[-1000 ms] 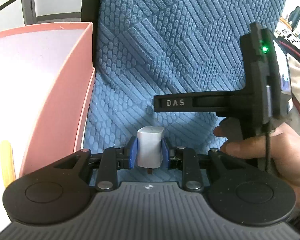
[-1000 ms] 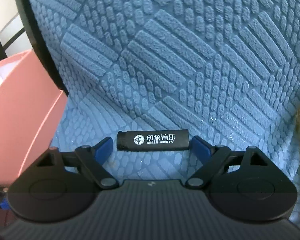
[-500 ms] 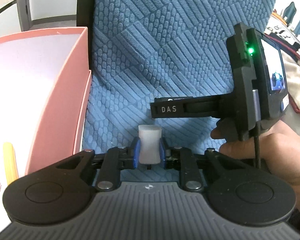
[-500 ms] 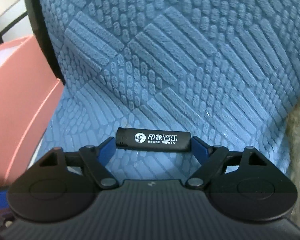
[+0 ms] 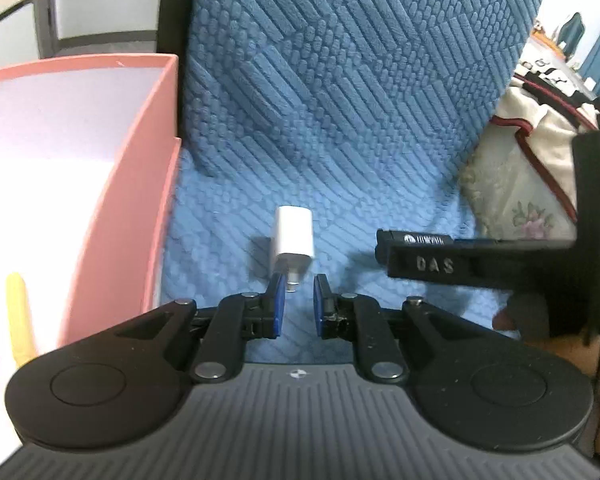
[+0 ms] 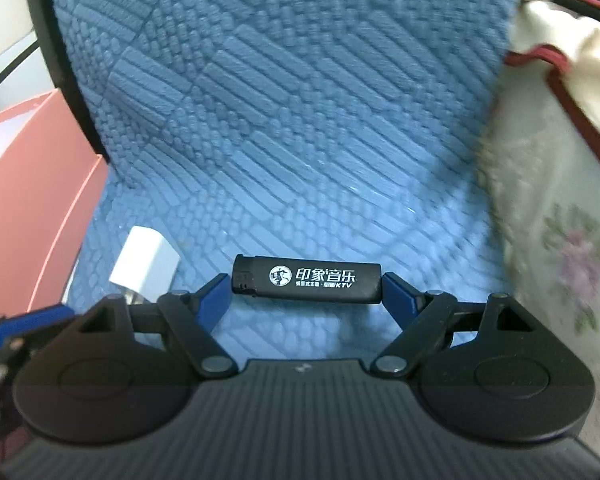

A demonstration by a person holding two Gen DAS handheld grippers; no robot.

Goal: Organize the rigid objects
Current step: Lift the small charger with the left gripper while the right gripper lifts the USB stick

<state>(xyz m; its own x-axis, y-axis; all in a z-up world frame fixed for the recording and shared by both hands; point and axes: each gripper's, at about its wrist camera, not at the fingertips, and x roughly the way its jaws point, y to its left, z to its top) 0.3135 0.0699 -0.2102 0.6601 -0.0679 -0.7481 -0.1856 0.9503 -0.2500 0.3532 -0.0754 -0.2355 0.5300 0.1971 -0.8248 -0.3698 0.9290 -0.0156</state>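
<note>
A white charger plug (image 5: 294, 236) lies on the blue quilted seat (image 5: 340, 184), just beyond my left gripper (image 5: 299, 294), whose jaws stand slightly apart and empty behind its prongs. The plug also shows in the right wrist view (image 6: 146, 266). My right gripper (image 6: 306, 284) is shut endwise on a black lighter (image 6: 308, 279) with white print, held just above the seat. The lighter's end (image 5: 416, 239) shows in the left wrist view above the right gripper's black body (image 5: 480, 266).
A pink open box (image 5: 156, 168) stands at the left of the seat, with a yellow stick (image 5: 18, 320) inside. The blue seat back (image 6: 280, 80) rises behind. A cream floral fabric with red trim (image 6: 560, 208) lies at the right.
My left gripper has opened and let go of the white plug, which now lies on the seat; the gripper has drawn back. The right gripper still holds the lighter and has shifted right.
</note>
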